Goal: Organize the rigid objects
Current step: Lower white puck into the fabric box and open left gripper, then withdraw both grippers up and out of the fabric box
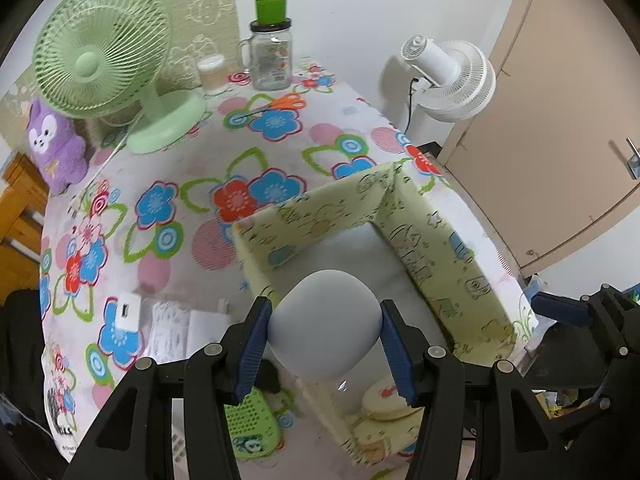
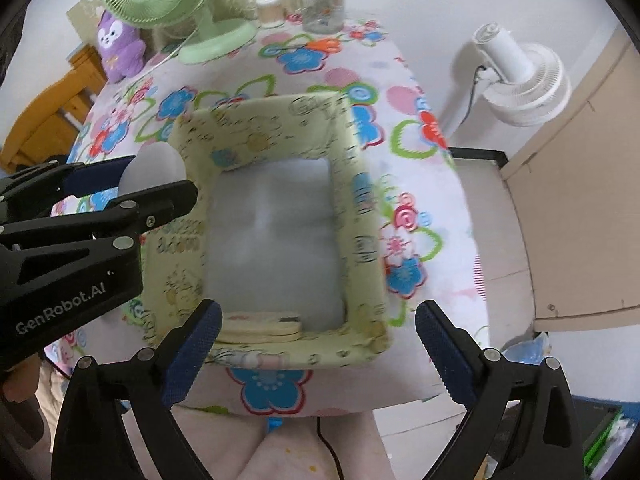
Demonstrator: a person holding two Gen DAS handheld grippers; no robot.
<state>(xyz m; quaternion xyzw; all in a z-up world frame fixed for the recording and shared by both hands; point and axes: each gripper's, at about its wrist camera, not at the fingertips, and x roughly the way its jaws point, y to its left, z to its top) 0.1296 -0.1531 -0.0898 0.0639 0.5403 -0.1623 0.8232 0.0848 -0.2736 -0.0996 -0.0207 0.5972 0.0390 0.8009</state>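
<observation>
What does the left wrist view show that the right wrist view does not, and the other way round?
Only the left wrist view shows the orange-handled scissors by the glass jar, the white charger and the green item beside the yellow storage box. Only the right wrist view shows the right gripper, open and empty, and the box's whole pale floor. Both show the left gripper shut on the grey rounded object, the box, a cream disc inside it, the green fan, the purple plush and the white fan.
</observation>
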